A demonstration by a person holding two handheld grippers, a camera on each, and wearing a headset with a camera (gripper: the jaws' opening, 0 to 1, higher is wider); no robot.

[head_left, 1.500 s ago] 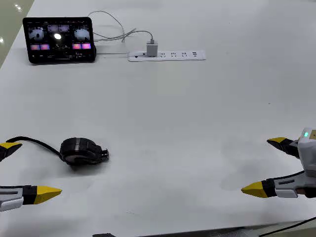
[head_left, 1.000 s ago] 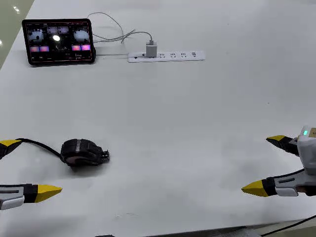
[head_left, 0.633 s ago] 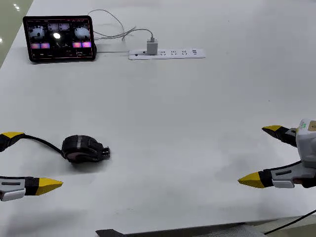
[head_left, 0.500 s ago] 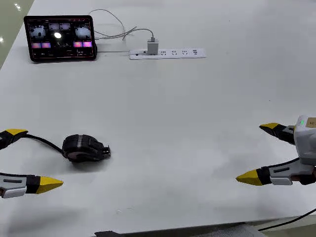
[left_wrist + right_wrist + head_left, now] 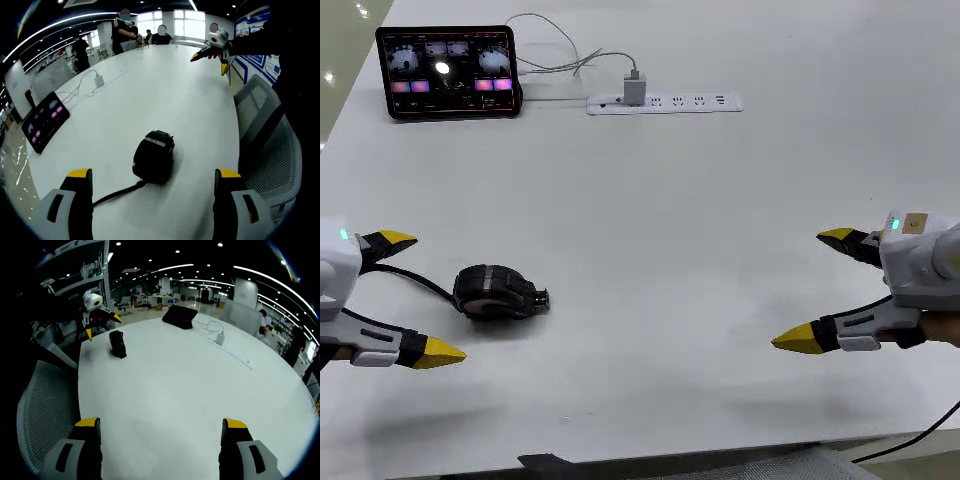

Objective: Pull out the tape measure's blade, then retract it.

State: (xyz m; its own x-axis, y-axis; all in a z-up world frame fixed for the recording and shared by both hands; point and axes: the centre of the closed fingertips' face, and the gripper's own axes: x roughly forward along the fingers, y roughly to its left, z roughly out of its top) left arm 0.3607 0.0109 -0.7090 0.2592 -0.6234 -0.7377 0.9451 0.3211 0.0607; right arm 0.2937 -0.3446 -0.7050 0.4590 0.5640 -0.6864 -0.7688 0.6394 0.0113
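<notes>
Black rounded tape measure (image 5: 498, 292) lying on white tabletop (image 5: 660, 200) at 8 o'clock, black strap (image 5: 415, 278) trailing toward 9 | left gripper (image 5: 430, 296) hovering beside it, jaws gaping wide, touching nothing | right gripper (image 5: 802, 290) hovering at 4 o'clock, well apart, jaws gaping, gripping nothing

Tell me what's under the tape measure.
The tape measure sits directly on the white table, nothing visible between them. The spot beneath its case is hidden.

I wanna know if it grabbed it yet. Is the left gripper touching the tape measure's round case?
Apart. The left gripper view shows bare table between the case and both open jaws of the left gripper.
</notes>
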